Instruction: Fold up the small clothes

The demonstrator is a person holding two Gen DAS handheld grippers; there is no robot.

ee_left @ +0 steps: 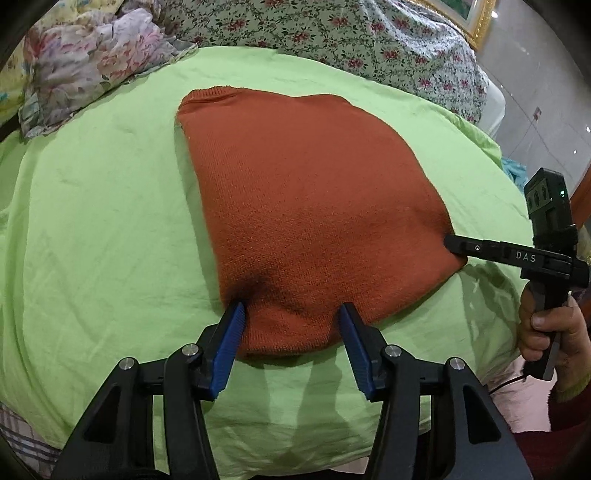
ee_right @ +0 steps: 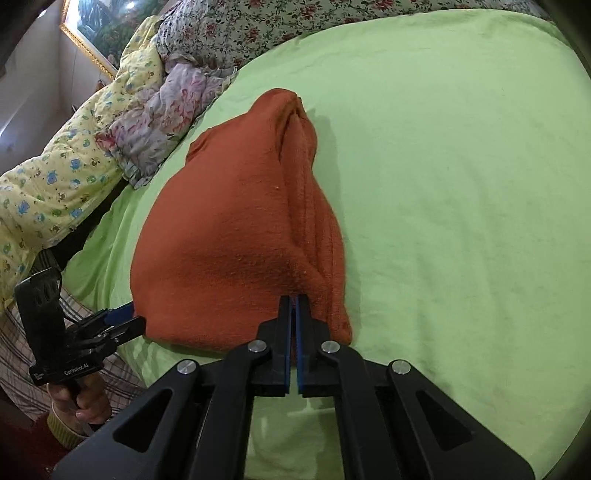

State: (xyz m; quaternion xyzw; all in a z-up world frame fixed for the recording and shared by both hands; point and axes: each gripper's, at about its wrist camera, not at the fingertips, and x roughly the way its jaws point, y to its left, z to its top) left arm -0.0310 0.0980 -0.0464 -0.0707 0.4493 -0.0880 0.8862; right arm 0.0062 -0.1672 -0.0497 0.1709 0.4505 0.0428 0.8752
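1. Your orange knit garment (ee_left: 314, 206) lies in the middle of the left wrist picture, flat on the green sheet (ee_left: 92, 221). In the right wrist picture it fills the middle left.

2. It looks already folded. Along its right side in the right wrist picture you can see stacked layers and a rolled edge. No sleeves stick out. So I think most of the folding is done.

3. What is left, I guess, is one more fold to make it smaller, or just a pat to smooth it. I cannot tell which.

4. Your left gripper (ee_left: 291, 310) is at the bottom of its picture. Its blue fingers (ee_left: 231, 332) are spread wide, one on each side of the near end of the garment. They press on the cloth but do not pinch it.

5. Your right gripper (ee_right: 294, 301) is at the bottom middle of its picture. Its jaws are squeezed almost together on a thin bit of the garment's near edge, so it is holding the cloth.

6. I see no box, basket or drawer in either picture, so nothing is in one.

7. A flowered quilt (ee_left: 332, 33) runs along the top, and crumpled bedding (ee_right: 162, 122) sits at the upper left of the right wrist picture, near the garment.
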